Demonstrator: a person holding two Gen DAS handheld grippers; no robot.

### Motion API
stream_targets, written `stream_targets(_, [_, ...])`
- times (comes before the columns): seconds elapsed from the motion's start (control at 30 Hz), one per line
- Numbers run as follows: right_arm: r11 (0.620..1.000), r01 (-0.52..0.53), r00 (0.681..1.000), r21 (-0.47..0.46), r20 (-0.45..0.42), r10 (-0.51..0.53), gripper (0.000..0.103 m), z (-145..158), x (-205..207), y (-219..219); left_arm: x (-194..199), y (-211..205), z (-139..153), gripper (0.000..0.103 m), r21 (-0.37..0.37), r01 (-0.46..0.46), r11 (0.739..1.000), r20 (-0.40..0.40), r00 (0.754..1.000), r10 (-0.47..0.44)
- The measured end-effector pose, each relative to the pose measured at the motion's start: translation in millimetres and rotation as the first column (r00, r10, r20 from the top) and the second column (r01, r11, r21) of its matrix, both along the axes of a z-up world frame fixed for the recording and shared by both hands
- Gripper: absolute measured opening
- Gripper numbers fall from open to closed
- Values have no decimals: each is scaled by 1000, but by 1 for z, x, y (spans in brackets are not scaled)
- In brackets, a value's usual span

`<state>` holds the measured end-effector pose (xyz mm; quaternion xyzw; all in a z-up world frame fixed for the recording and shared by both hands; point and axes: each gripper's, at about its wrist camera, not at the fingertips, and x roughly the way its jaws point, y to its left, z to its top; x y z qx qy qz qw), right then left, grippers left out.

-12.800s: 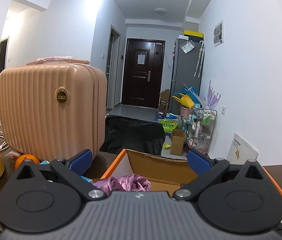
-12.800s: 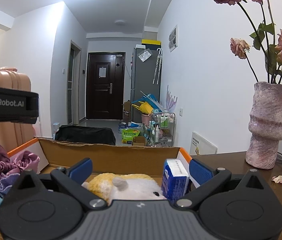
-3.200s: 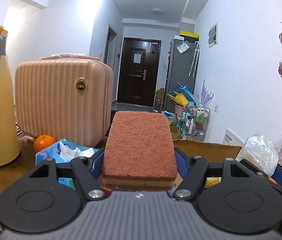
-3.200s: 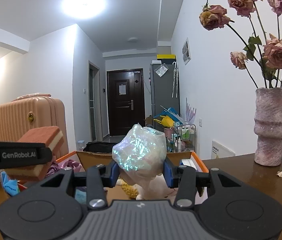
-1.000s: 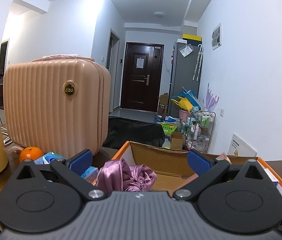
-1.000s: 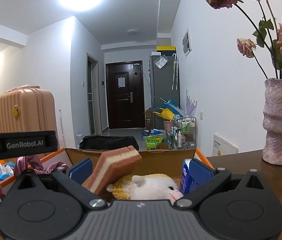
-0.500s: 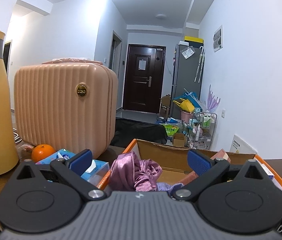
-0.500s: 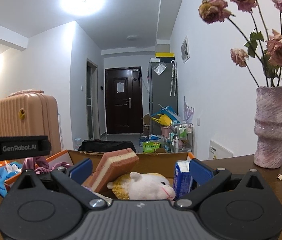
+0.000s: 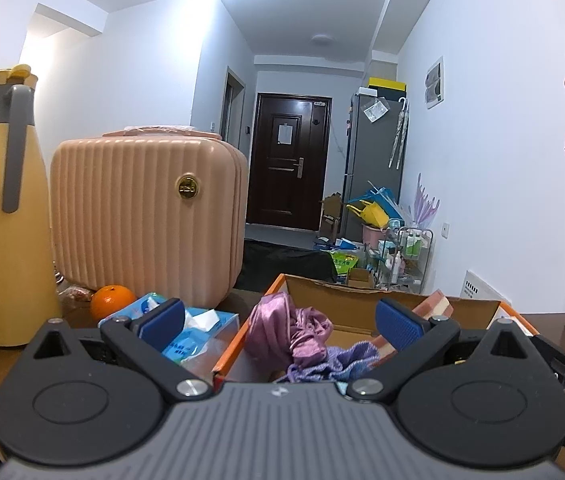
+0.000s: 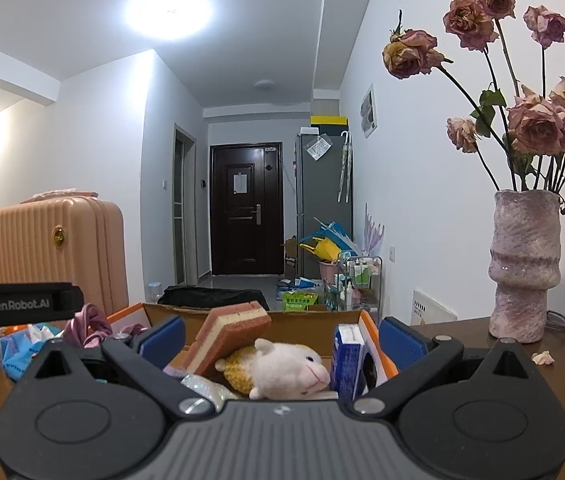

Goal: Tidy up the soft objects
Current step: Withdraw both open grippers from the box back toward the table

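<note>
Since a few seconds ago the sponge [image 10: 228, 334] has been let go by the left gripper [image 9: 278, 322], and the crinkled iridescent bag by the right gripper [image 10: 280, 338]; both grippers are now seen spread wide and empty, drawn back from the cardboard box [image 9: 362, 292]. The deposit step is therefore judged complete. The sponge is propped inside the box near its far wall, long axis tilted, upper end raised toward the far right, lower end down among the other things, leaning on the plush lamb [image 10: 282, 370]. Pink cloth [image 9: 282, 330] is bunched at the box's left edge. A tissue pack [image 9: 186, 330] lies outside, on the tabletop beside the box's left wall, and is possibly next.
</note>
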<state>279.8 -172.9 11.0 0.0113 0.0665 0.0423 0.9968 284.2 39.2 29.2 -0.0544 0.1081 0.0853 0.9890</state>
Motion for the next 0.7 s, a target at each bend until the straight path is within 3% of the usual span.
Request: stream_targets(0.7, [1000, -4, 998, -22, -65, 3, 103, -7, -62, -7, -70, 9, -4, 103, 39, 9, 999, -38, 999, -8])
